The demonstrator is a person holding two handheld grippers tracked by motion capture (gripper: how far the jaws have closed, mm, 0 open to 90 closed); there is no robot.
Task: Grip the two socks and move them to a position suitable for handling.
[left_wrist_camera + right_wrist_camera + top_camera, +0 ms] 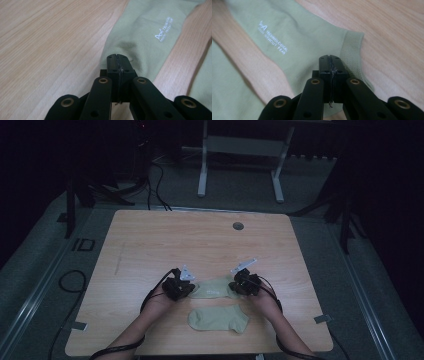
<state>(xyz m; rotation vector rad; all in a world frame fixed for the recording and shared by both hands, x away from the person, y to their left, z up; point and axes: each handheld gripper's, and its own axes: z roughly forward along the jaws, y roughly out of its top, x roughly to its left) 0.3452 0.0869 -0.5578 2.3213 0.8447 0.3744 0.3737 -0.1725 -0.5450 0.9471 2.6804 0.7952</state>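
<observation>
Nearest the person: a pale green fabric sock (218, 318) lay flat on the light wooden tabletop (150, 245), close to the front edge. Just behind it lay a 2nd pale green sock w/ white lettering (215, 289), stretched between both hands. Left gripper (181, 287) sat at its left end, jaws pressed together, pinching a fold of the fabric. Right gripper (244, 282) was at the mesh cuff end, jaws likewise pressed together on the cloth. Farther back: a round grey grommet (238, 226).
</observation>
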